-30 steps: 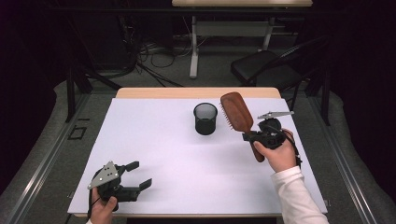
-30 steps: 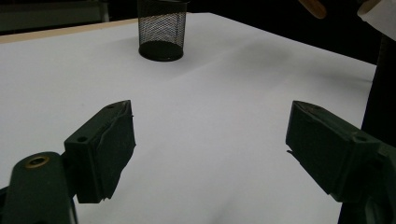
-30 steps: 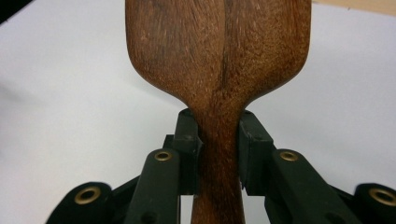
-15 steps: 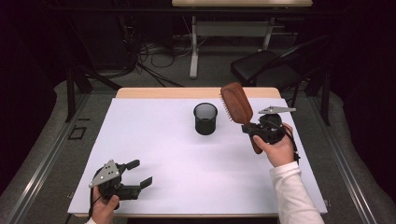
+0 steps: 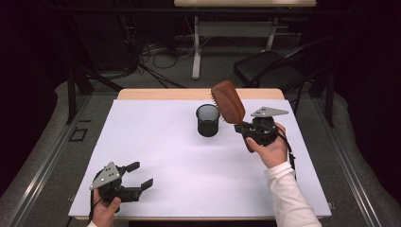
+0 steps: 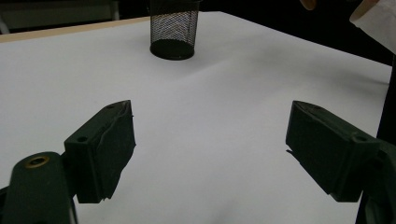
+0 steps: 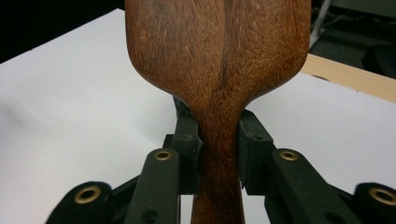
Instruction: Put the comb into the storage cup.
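Brown wooden paddle hairbrush clamped by its handle in right gripper, head tilted above black mesh cup just beside it on white table. Left gripper released, empty, well apart.

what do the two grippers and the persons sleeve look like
Both the left gripper and the right gripper are black, two-jawed, with brass-coloured rivets at the joints, a grey three-cornered plate on top and a thin black cable trailing. The right forearm wears a white sleeve.
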Demonstrator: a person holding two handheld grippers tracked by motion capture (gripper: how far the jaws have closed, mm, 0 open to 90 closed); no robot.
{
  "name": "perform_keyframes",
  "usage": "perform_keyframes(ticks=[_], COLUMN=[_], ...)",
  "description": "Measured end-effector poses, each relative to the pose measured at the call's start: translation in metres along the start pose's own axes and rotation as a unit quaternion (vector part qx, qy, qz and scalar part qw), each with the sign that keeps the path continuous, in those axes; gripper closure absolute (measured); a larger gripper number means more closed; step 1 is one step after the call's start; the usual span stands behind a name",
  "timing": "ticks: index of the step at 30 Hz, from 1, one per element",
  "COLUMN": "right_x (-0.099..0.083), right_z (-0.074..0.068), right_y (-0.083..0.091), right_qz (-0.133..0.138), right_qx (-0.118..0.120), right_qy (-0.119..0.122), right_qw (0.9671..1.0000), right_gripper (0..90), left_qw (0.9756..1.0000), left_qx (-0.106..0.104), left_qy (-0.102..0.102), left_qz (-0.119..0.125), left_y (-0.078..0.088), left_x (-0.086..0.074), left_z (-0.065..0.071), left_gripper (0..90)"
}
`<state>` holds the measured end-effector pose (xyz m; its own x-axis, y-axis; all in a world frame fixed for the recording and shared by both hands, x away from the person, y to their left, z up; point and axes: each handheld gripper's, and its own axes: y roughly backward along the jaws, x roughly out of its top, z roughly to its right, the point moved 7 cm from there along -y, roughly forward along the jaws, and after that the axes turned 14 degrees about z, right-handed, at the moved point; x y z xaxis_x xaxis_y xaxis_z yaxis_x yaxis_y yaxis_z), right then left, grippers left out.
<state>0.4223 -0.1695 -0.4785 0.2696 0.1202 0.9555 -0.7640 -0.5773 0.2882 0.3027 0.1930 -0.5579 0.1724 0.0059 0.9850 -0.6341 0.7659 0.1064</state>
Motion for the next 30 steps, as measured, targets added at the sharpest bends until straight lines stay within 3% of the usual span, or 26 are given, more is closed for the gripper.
perform_keyframes(ticks=[9,12,24,30], right_x=[0.000,-0.003,-0.011,-0.012], right_z=[-0.018,-0.022,-0.047,-0.058], right_y=[-0.003,-0.005,-0.011,-0.013], right_qz=[0.027,0.027,0.038,0.047], right_qx=[0.018,0.027,0.049,0.062], right_qy=[0.031,0.028,0.051,0.044], right_qw=[0.9990,0.9989,0.9968,0.9960], right_gripper=[72.3,72.3,72.3,72.3], left_qw=[1.0000,1.0000,1.0000,0.9999], left_qx=[0.002,0.002,0.005,0.010], left_qy=[-0.005,-0.002,0.003,0.008], left_qz=[-0.005,-0.004,-0.006,-0.009], left_y=[-0.001,-0.002,-0.001,-0.002], left_x=[0.000,0.000,0.001,0.000], left_z=[0.002,0.002,0.002,0.001], left_gripper=[15.8,15.8,15.9,15.9])
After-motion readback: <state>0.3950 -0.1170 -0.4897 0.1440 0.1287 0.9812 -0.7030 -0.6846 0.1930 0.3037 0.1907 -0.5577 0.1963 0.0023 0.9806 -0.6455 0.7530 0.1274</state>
